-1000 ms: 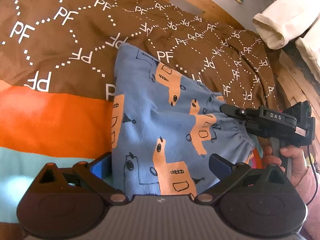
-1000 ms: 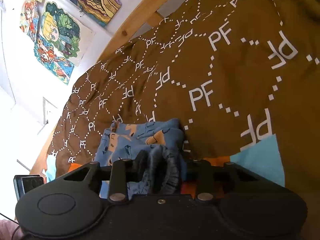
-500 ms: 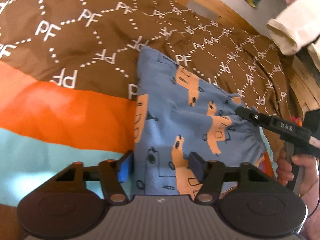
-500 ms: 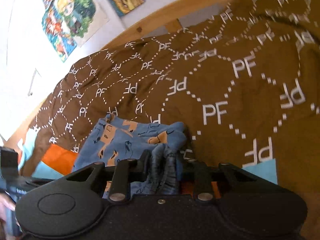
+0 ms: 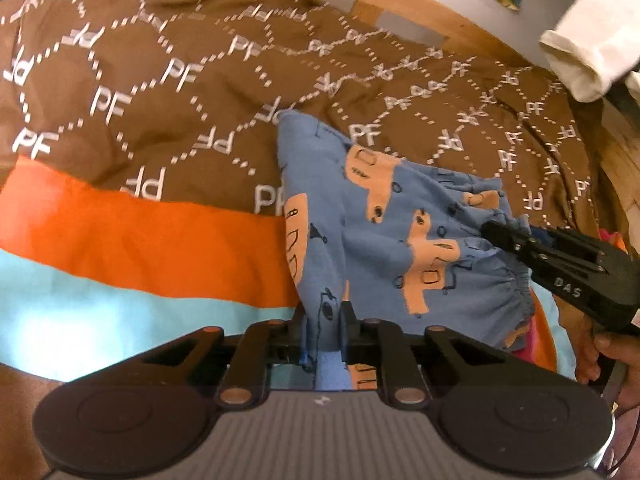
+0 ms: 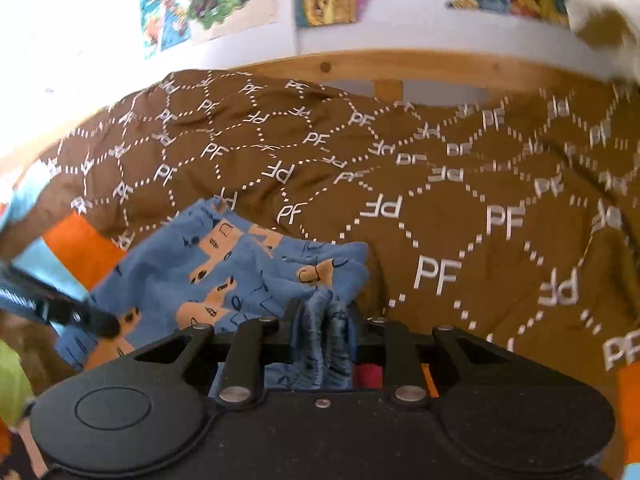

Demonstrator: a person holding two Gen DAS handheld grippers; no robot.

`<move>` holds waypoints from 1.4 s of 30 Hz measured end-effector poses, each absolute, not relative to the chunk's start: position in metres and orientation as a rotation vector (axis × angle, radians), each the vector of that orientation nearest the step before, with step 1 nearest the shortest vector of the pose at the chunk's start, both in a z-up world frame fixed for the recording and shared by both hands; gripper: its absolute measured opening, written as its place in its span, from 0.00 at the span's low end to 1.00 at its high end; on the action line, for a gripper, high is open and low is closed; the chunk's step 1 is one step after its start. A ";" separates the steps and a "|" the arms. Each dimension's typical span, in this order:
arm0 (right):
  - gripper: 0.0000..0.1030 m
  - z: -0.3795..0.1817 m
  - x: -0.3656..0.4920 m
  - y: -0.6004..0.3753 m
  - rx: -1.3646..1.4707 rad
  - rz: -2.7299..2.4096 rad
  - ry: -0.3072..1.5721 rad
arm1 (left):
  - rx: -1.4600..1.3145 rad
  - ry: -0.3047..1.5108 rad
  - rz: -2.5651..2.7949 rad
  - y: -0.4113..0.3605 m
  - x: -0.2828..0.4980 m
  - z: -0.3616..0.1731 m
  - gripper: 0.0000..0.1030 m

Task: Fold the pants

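- Here we see the blue pants (image 5: 384, 236), printed with orange vehicles, lying bunched on the brown PF-patterned bedspread (image 5: 140, 92), their near part over its orange stripe (image 5: 132, 240).
- Our left gripper (image 5: 323, 330) is closing, its pads pinching a fold of the near edge.
- Our right gripper (image 6: 323, 322) is closing too, clamped on the gathered elastic waistband (image 5: 508, 284); a hand (image 5: 612, 356) grips its handle.
- Behind the bed we see a wooden frame (image 6: 400, 66) and colourful pictures (image 6: 208, 0) on the wall.
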State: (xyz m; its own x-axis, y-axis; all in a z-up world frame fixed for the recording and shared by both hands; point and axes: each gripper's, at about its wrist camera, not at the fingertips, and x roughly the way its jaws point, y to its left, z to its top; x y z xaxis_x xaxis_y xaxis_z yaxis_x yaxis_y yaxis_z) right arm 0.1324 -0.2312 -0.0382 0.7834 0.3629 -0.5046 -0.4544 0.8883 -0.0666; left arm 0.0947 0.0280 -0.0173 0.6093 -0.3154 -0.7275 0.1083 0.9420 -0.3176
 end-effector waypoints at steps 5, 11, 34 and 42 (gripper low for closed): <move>0.20 -0.031 0.115 -0.221 -0.320 0.430 0.403 | -0.253 0.817 -0.263 0.026 0.087 0.000 0.14; 0.19 -0.012 0.104 -0.213 -0.427 0.387 0.251 | -0.197 0.694 -0.281 0.014 0.083 0.017 0.14; 0.27 -0.006 0.294 -0.249 -0.084 0.396 0.446 | -0.402 0.746 -0.240 0.043 0.240 -0.028 0.17; 0.58 0.000 0.282 -0.259 -0.061 0.358 0.395 | -0.381 0.745 -0.209 0.046 0.237 -0.019 0.33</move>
